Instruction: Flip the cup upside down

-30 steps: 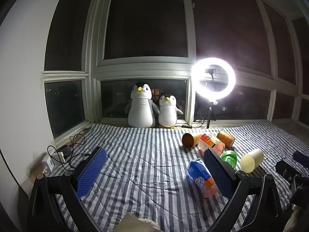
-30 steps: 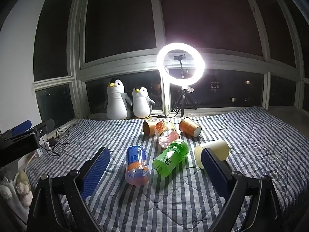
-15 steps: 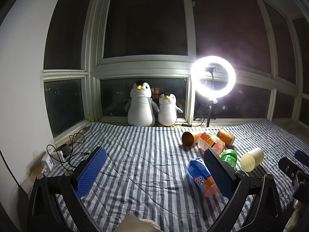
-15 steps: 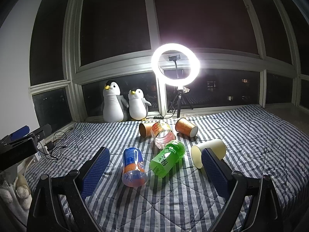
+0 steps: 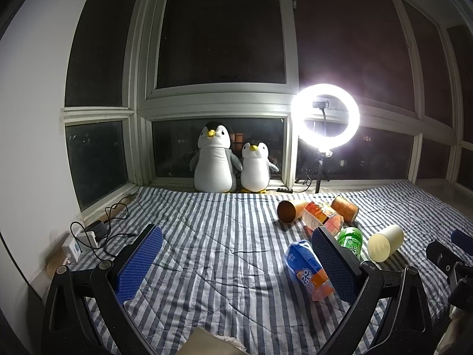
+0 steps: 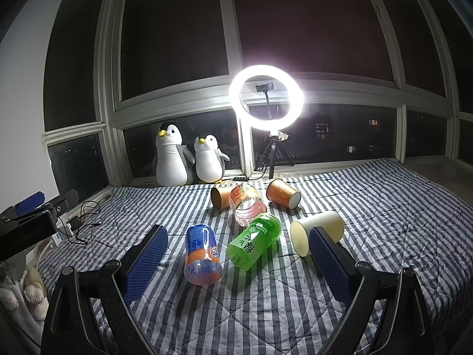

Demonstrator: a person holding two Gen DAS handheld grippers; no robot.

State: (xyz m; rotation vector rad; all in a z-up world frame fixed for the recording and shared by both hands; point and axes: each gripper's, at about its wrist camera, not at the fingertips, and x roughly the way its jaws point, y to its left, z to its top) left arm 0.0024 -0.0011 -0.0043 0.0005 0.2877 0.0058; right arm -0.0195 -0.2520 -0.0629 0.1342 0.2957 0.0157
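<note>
While both grippers hang over the striped quilt (image 6: 384, 207), I've got nothing in either one. My right gripper (image 6: 236, 254) is spread wide, empty, with the cream cup (image 6: 317, 230) lying on its side at about 1 o'clock, mouth toward me, just behind the right finger. Blue cup (image 6: 202, 256) and green cup (image 6: 254, 241) lie tipped between the fingers, further out. Left gripper (image 5: 236, 261) is wide open too, cups off at 2 o'clock. Penguins (image 5: 229, 162) sit at 12.
</note>
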